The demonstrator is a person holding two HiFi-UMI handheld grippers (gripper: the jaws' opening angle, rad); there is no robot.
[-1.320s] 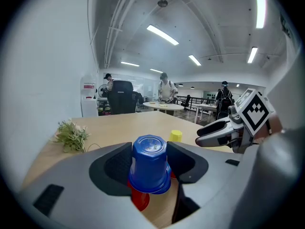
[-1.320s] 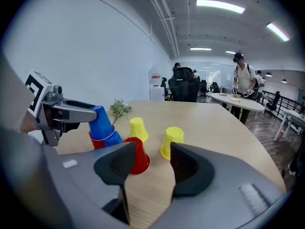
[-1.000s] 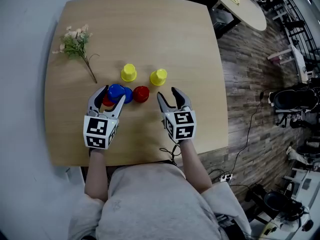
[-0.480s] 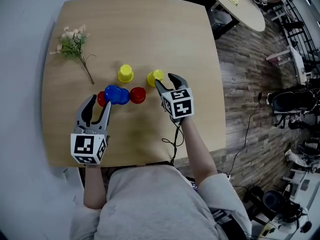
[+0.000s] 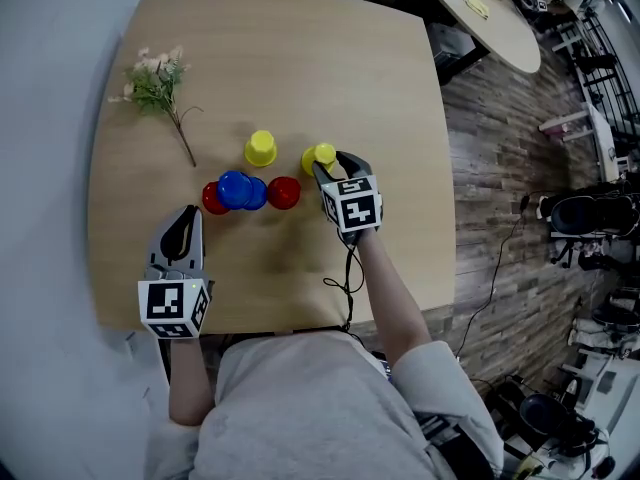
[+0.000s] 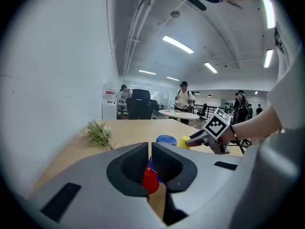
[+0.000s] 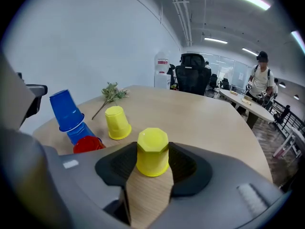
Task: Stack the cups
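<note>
Several small cups stand upside down on the wooden table (image 5: 300, 58). Two are yellow (image 5: 261, 148) (image 5: 321, 155). A blue cup leans on a second blue one (image 5: 238, 190), with a red cup (image 5: 212, 201) to their left and another red cup (image 5: 284, 192) to their right. My right gripper (image 5: 331, 165) has the right yellow cup (image 7: 152, 151) between its jaws, which have just been closing a little; the pads stand close on both sides. My left gripper (image 5: 186, 218) has just been closing on nothing and is shut, short of the left red cup (image 6: 150, 178).
A sprig of flowers (image 5: 155, 80) lies at the table's far left. The table's near edge runs just behind both grippers. A round white table (image 5: 485, 13) and office chairs stand over the wood floor at the right. People stand far off in the gripper views.
My left gripper drew back from the blue cups toward the table's near edge and shut. My right gripper moved forward and down around the right yellow cup.
</note>
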